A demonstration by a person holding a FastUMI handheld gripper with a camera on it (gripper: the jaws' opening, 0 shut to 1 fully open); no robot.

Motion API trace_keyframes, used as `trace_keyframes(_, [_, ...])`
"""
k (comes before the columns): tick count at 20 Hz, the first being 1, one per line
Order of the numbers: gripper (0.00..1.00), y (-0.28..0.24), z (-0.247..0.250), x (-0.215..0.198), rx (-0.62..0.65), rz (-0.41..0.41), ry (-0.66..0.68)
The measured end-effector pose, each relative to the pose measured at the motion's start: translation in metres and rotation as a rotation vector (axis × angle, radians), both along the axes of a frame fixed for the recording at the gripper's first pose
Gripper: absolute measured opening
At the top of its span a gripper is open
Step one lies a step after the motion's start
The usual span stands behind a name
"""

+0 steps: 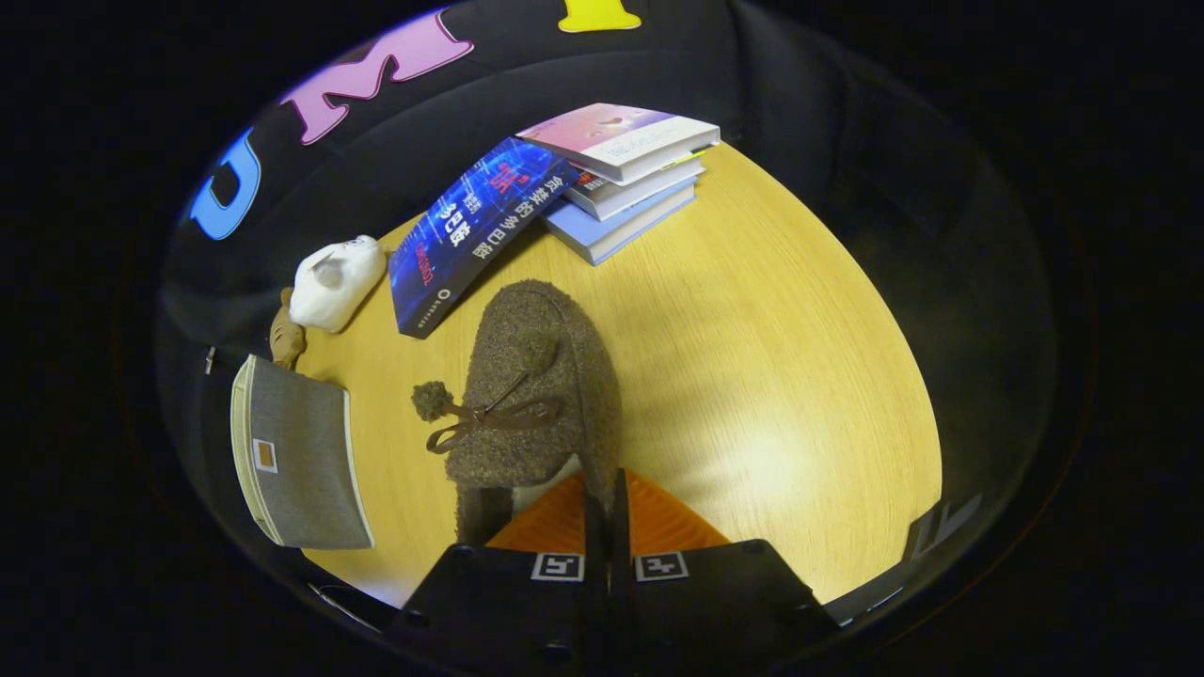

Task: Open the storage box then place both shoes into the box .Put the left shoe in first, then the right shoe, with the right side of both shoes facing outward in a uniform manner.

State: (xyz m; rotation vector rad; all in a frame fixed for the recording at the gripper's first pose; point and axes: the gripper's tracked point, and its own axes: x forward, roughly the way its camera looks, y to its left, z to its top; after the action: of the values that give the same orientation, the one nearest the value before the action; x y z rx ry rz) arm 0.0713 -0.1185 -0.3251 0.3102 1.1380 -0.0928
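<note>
Between its nearly closed fingers, the hand-held gripper [607, 503] pinches the brown shoe [541, 395] by its collar; keep it level toward the grey box [296, 461] at nine o'clock.

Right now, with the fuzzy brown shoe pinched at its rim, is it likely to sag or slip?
The shoe looks soft and fleecy, so probably light and apt to droop. The gripper seems shut on its thin collar, so it may swing. Its loose bow could snag.
</note>
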Motion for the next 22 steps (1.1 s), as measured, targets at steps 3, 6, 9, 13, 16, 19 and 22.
trace_keyframes(3, [0.05, 0.02, 0.032, 0.009, 0.022, 0.015, -0.044])
trace_keyframes(6, [0.05, 0.052, 0.064, 0.018, 0.075, 0.013, -0.081])
trace_keyframes(9, [0.05, 0.08, 0.088, 0.018, 0.057, 0.048, -0.11])
trace_keyframes(13, [0.05, 0.137, 0.113, 0.013, 0.11, 0.052, -0.114])
trace_keyframes(16, [0.05, 0.187, 0.129, 0.012, 0.143, 0.077, -0.124])
trace_keyframes(19, [0.05, 0.241, 0.143, 0.014, 0.187, 0.106, -0.136])
trace_keyframes(22, [0.05, 0.288, 0.148, 0.018, 0.196, 0.139, -0.142])
